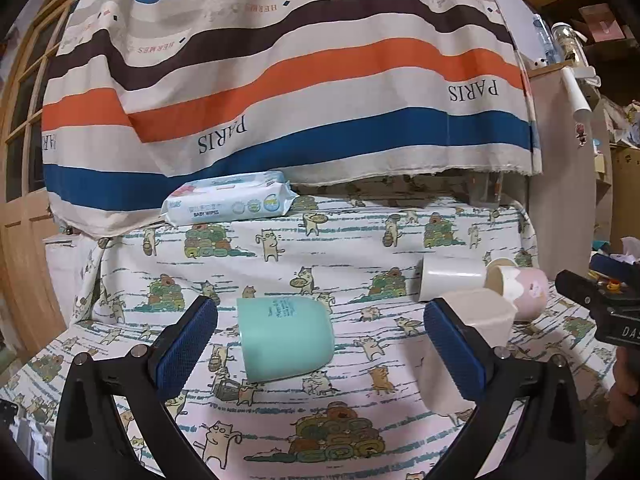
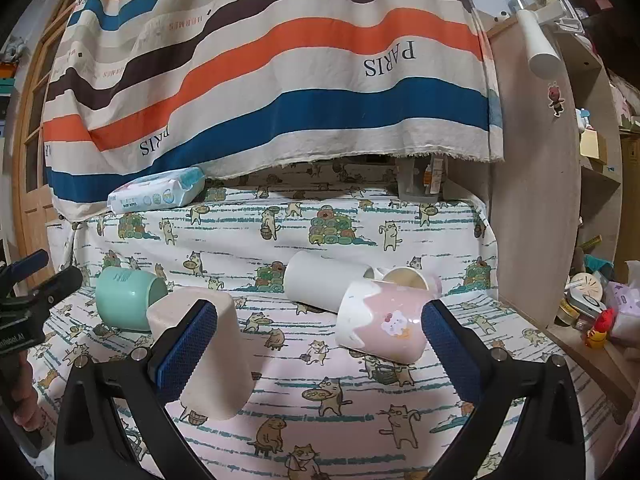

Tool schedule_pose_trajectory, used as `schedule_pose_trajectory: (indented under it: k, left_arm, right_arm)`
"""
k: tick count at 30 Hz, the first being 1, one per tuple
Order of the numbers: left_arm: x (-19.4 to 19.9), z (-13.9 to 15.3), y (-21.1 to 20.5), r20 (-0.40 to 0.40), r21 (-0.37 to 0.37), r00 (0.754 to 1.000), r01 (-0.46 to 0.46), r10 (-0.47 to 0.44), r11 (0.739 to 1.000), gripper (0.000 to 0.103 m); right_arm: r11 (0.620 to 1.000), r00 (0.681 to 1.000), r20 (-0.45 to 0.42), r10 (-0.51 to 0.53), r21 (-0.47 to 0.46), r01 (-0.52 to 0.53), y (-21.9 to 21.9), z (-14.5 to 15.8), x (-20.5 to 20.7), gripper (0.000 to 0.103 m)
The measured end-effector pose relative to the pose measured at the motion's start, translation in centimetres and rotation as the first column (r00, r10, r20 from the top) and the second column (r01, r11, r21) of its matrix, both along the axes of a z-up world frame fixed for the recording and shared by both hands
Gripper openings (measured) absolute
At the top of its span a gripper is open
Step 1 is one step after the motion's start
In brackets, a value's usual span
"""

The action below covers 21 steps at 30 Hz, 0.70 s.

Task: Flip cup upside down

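A mint green cup (image 1: 286, 338) stands upside down on the cat-print cloth, between the open fingers of my left gripper (image 1: 320, 344); it also shows in the right wrist view (image 2: 128, 298), where it looks to lie on its side. A beige cup (image 1: 472, 344) stands upside down behind the left gripper's right finger, and in the right wrist view (image 2: 224, 364) behind the left finger. A white cup (image 2: 326, 284) and a pink-and-white cup (image 2: 384, 326) lie on their sides. My right gripper (image 2: 320, 344) is open and empty, just before the pink cup.
A pack of baby wipes (image 1: 228, 200) lies at the back of the cloth-covered surface (image 1: 304, 408), under a hanging striped cloth (image 1: 280, 80). A wooden shelf side (image 2: 536, 200) stands at the right, with clutter beyond it. A cream cup (image 2: 406, 278) lies behind the pink one.
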<state>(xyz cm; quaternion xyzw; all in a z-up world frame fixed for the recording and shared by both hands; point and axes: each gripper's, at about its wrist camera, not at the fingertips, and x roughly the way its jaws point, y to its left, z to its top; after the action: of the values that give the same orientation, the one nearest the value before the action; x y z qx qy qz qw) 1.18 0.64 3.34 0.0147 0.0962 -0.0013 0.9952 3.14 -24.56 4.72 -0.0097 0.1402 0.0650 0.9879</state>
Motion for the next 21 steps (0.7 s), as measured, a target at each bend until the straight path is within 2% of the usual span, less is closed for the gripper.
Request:
schedule_pose_trajectory:
  k: [5,12,16,21]
  left_arm:
    - [0.4,-0.2,0.3,-0.019,-0.017,1.0,0.0,0.0,1.0,0.103]
    - [2.5,-1.3,1.4,-0.137,-0.065,0.99,-0.039,0.03,0.997,0.103]
    - [2.2,-1.3,1.1,-0.129,-0.05,0.991,-0.032,0.025,0.998,0.103]
    - [2.4,-1.3,0.9,-0.135,-0.044,0.991,-0.022,0.016,0.999,0.103]
  right_arm:
    - [1.0,1.0,-0.018,0.003,0.005,-0.002,0.1,-0.2,0.4,0.103]
    - [1.0,0.998,-0.066,-0.017,0.009,0.018,-0.1,-0.7,1.2,0.103]
    - [0.999,0.998,-0.063,-0.009,-0.039,0.006,0.8,-0.8,1.1,0.103]
    - [0.999,0.998,-0.067,-0.013,-0.033,0.01,0.7,-0.8,1.2,0.103]
